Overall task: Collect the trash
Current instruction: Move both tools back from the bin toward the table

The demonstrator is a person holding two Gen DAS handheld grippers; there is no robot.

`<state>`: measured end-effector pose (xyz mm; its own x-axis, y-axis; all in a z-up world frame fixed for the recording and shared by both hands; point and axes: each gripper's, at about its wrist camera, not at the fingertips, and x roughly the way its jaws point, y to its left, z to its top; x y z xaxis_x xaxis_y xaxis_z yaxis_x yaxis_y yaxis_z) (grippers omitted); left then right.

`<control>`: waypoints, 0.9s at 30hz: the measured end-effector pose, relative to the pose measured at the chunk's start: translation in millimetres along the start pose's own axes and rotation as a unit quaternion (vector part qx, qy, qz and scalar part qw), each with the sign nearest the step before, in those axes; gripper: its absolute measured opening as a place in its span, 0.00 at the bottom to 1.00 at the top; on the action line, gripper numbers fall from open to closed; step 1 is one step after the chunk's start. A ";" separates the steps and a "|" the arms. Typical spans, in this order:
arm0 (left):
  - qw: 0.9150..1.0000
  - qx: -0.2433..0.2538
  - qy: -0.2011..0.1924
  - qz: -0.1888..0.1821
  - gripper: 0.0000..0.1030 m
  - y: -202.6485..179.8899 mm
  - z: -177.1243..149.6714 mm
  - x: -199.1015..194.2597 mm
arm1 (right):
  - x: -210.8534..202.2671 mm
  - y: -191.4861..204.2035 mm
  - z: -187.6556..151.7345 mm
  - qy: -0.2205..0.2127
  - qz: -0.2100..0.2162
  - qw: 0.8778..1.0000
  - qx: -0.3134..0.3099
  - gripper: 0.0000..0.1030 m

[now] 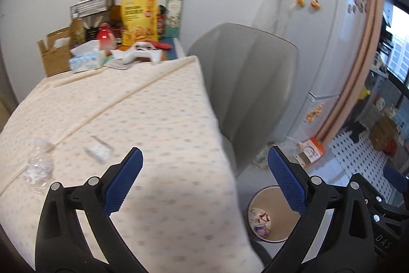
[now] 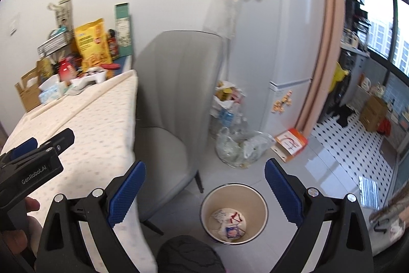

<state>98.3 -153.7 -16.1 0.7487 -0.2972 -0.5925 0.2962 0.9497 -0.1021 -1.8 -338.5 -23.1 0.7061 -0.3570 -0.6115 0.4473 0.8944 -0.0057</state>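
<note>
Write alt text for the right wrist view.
The open right gripper hangs empty above a round bin on the floor that holds a few wrappers. A grey chair stands left of the bin at a cloth-covered table; a white fridge stands behind.

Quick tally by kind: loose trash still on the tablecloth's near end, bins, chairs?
Crushed clear bottle: 1
Small clear wrapper: 1
Bin, wrappers already inside: 1
Grey chair: 1
Total: 4
</note>
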 end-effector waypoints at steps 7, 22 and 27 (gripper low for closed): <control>0.999 -0.034 -0.011 0.031 0.94 53.9 -3.1 -18.1 | -9.9 52.6 1.2 -0.005 0.032 0.999 -0.029 0.92; 0.989 -0.094 -0.016 0.108 0.94 160.0 -13.7 -41.1 | -25.1 156.8 -2.2 -0.011 0.100 0.990 -0.098 0.93; 0.986 -0.110 -0.013 0.127 0.94 189.2 -17.6 -43.9 | -20.8 187.0 0.2 -0.009 0.116 0.987 -0.115 0.93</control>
<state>111.1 40.8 -23.5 0.7981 -0.0468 -0.6007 -0.0359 0.9915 -0.1250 67.2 -163.9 -11.3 0.7855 -0.1377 -0.6033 0.1374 0.9894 -0.0469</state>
